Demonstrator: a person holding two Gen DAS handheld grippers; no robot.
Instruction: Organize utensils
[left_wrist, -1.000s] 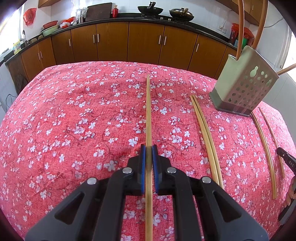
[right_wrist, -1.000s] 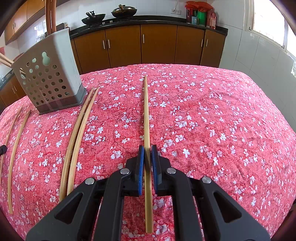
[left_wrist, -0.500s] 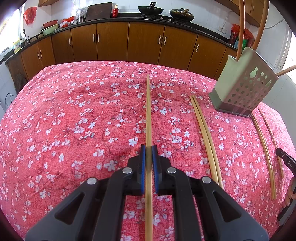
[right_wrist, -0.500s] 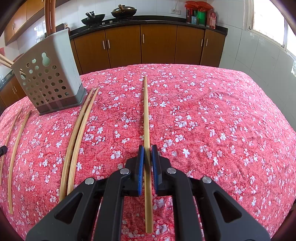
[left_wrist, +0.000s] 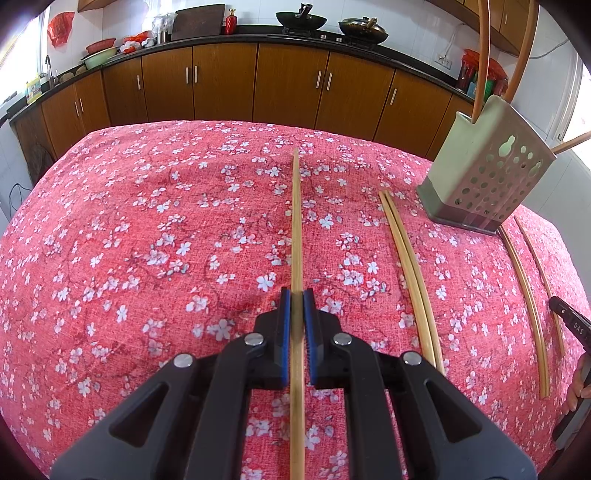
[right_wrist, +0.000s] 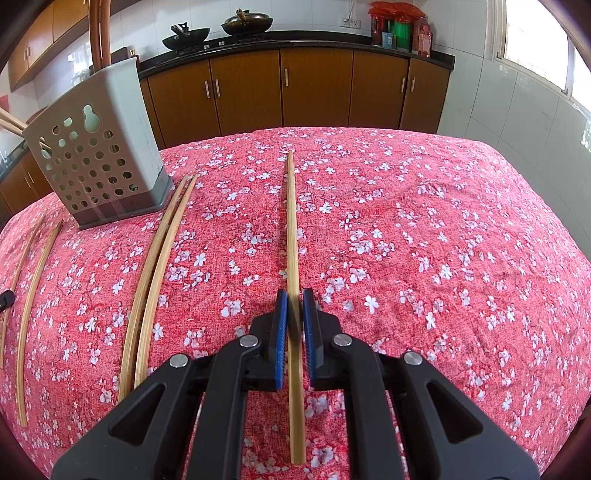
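Bamboo fills both your grips: your left gripper (left_wrist: 296, 295) is clenched on one chopstick (left_wrist: 296, 229), the blue pads (left_wrist: 283, 314) pressing its sides, and your right gripper (right_wrist: 294, 295) is clamped the same way on a second chopstick (right_wrist: 291, 229).

On the left, the stick runs straight ahead from between the fingers, its far end over the red floral cloth (left_wrist: 147, 240), while its near end passes back under the gripper body to the bottom edge of the view. On the right, the stick likewise points forward from the pads, and its butt end shows behind the fingers, low in the view.

Right of your left fingers, a loose pair (left_wrist: 410, 266) lies side by side on the cloth; beyond it stands the perforated grey holder (left_wrist: 487, 177), tilted, with sticks already in it. Two more sticks (left_wrist: 524, 295) lie past the holder, slightly apart.

From your right gripper, that same pair (right_wrist: 159, 266) lies left of the fingers, the holder (right_wrist: 96, 162) ahead and to the left.
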